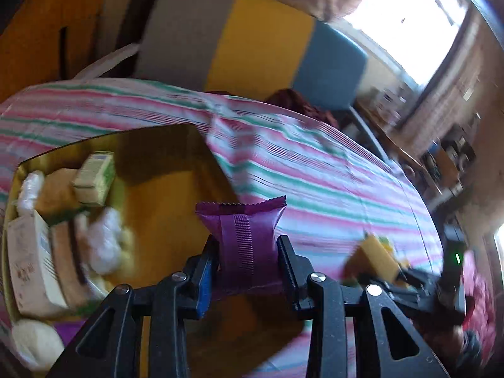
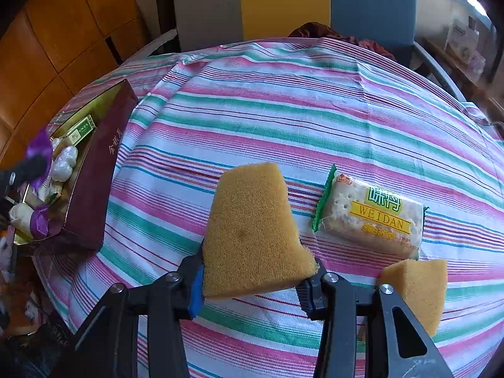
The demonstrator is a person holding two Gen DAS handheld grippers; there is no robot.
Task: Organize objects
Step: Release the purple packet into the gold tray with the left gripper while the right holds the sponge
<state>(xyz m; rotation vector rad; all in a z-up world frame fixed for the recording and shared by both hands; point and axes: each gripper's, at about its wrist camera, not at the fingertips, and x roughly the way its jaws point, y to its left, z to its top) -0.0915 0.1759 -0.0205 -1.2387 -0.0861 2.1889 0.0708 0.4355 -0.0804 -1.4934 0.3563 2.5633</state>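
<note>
Maroon box (image 2: 94,170) at nine o'clock on the striped surface (image 2: 283,110), packets inside, left tongs (image 1: 247,252) clamped on a purple packet (image 1: 242,236) over the box, right tongs (image 2: 252,271) gripping a yellow sponge (image 2: 252,230), cracker pack (image 2: 371,217) at three o'clock beside it, second sponge (image 2: 419,286) near the pack

Yellow sponge (image 2: 252,233) in hand-held gripper (image 2: 252,278)

"weidan" is showing in yellow on the cracker packet (image 2: 370,217); gold chinese characters are running along the maroon box (image 2: 94,186), too small to read.
</note>
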